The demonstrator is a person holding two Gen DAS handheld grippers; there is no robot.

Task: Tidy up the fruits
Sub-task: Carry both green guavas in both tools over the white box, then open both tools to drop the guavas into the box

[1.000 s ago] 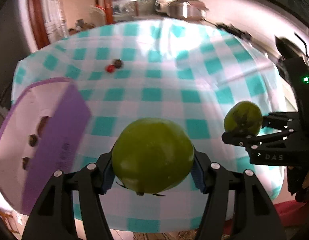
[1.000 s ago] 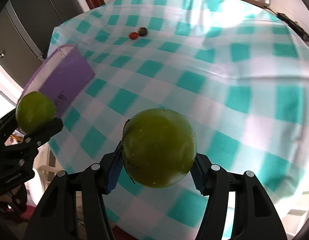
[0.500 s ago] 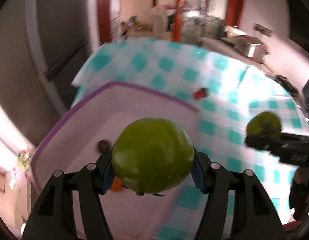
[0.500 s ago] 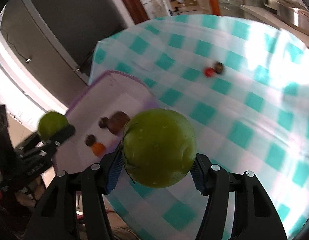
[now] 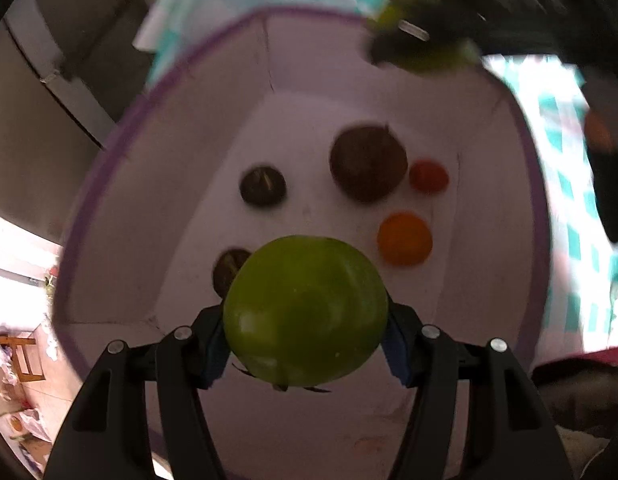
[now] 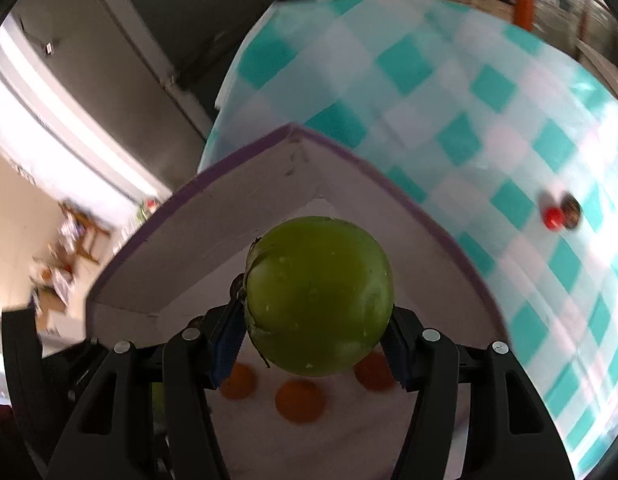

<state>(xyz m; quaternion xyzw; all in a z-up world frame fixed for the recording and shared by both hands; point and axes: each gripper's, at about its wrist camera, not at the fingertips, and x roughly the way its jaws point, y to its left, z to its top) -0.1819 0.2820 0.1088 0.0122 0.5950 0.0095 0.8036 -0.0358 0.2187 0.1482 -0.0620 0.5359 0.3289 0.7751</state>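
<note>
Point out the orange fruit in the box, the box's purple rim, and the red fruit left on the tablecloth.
orange fruit (image 5: pixel 405 239), left wrist view, its centre
purple rim (image 6: pixel 245 155), right wrist view, far edge
red fruit (image 6: pixel 554 217), right wrist view, its centre

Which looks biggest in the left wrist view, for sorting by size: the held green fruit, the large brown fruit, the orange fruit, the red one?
1. Green fruit, though it is nearest the camera, so unsure.
2. Brown fruit.
3. Orange fruit.
4. Red fruit.

Fruits in the box on the table

Several fruits (image 5: pixel 367 163) lie in the box (image 5: pixel 197 168); two small fruits (image 6: pixel 561 213) lie well apart on the tablecloth (image 6: pixel 449 92).
</note>
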